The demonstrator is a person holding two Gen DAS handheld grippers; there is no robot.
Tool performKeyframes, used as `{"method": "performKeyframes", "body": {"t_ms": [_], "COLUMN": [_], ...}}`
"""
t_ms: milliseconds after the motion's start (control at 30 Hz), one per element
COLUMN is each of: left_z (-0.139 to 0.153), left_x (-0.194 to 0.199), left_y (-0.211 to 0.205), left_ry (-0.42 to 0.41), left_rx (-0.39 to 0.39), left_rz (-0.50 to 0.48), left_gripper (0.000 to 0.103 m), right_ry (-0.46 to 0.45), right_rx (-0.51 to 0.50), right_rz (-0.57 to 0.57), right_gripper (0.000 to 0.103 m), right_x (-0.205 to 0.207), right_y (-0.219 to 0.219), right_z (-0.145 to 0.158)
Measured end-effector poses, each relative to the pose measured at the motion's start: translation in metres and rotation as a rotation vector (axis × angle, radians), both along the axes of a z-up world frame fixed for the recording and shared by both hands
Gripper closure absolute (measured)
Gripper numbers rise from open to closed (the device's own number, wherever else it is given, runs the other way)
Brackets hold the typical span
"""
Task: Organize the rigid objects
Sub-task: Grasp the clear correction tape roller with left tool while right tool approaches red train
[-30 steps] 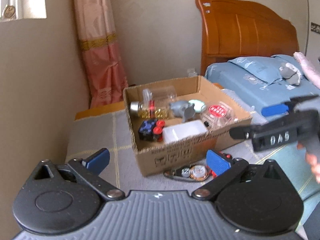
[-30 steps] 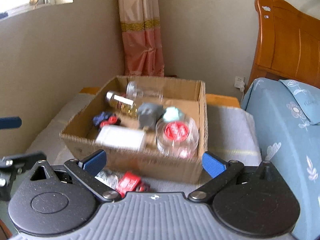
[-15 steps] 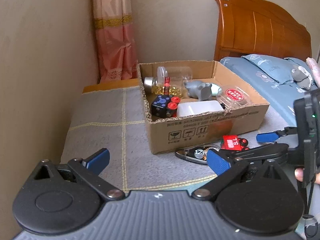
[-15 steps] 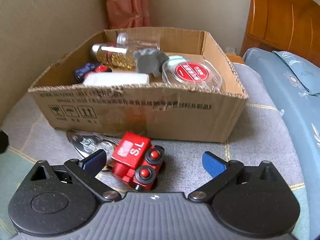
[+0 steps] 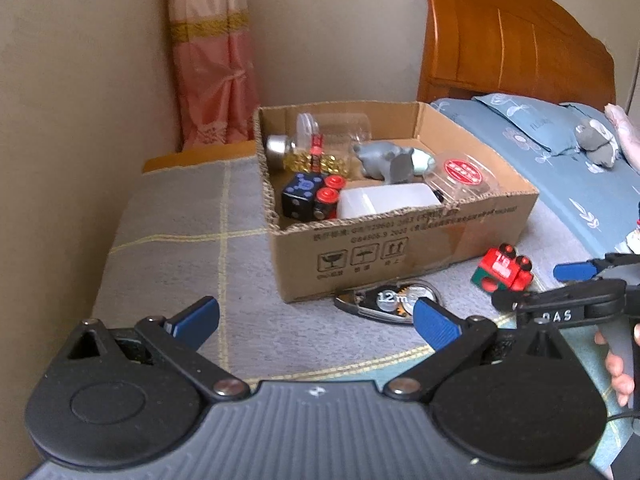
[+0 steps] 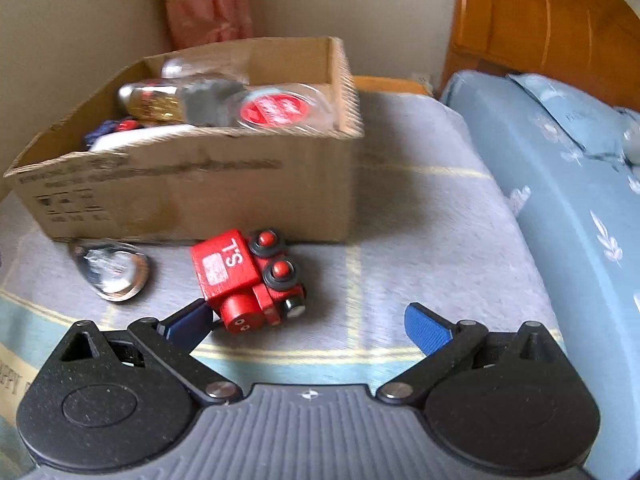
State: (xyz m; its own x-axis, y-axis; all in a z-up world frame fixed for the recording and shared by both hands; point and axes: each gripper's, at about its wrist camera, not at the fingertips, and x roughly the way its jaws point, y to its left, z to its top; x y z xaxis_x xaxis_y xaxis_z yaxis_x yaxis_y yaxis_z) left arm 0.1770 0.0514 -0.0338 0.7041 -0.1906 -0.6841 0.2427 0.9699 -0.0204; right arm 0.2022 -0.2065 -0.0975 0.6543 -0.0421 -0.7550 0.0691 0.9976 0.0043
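Red toy train [image 6: 250, 282] is lying on its side at lower centre of the right view, just outside the cardboard box [image 6: 200, 184], beside a tape measure [image 6: 110, 270]. Right gripper [image 6: 308, 326] is sitting wide open at it; left gripper [image 5: 316, 322] is hanging open, empty. Box mostly filled; these two look left.

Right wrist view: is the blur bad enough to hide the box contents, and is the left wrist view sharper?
Right wrist view: the cardboard box is motion-smeared, its print unreadable, though the red toy train stays fairly crisp. Left wrist view: sharper, box print and contents distinct, with fisheye bending at the edges.
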Motion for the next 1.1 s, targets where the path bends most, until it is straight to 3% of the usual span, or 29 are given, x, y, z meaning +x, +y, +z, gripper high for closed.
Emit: {"method": "performKeyframes", "body": {"t_ms": [200, 467, 700, 933, 1100], "left_z": [-0.013, -0.04, -0.057, -0.059, -0.054], "left_x": [0.008, 0.017, 0.031, 0.032, 0.029], "left_y": [-0.016, -0.046, -0.056, -0.059, -0.062], "left_ry": [0.033, 0.052, 0.073, 0.037, 0.041], "left_rx": [0.019, 0.084, 0.035, 0.024, 0.027], "left_rz": [-0.03, -0.111, -0.161, -0.162, -0.183], "left_gripper": [0.001, 0.001, 0.001, 0.002, 0.015], "right_ry": [-0.001, 0.021, 0.013, -0.011, -0.021], "right_rx": [-0.034, -0.025, -0.025, -0.028, -0.027], "right_rz": [-0.033, 0.063, 0.098, 0.117, 0.115], "right_gripper": [0.0, 0.0, 0.0, 0.0, 0.0], "right_x": [-0.005, -0.023, -0.031, -0.038, -0.04], "right_y": [-0.014, -0.018, -0.018, -0.014, -0.014], "right_z": [-0.001, 0.0, 0.001, -0.001, -0.001]}}
